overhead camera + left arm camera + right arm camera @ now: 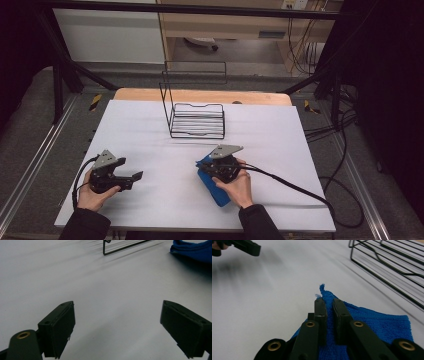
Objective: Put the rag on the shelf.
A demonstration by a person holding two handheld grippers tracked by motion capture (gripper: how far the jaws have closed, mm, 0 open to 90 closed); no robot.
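Now, all eyes on the blue towel (216, 189), lying folded on the white table (150, 130), nearer the person than the wire rack (196, 120) and a touch to its right. The right gripper (206, 164) has its jaws pinched nearly together on a corner of that cloth; in the right gripper view the pads close on a raised, twisted tip of towel (324, 291), with the rest of the cloth spread behind and below the jaws. So that hand holds the towel by its corner.

Over on the rack's other side, the left gripper (134, 176) waits low over bare table, jaws wide, nothing between them. From its own camera the towel (192, 250) sits far off at the upper right, with a corner of the rack (125, 246) up ahead.

What matters here: the towel's long axis runs from the pinched corner back toward the person, away from the rack, so the rack lies ahead of the held end. The right hand is plainly the nearer one; the left is well apart from the cloth. My read is a lift or drag by the corner, rackward.
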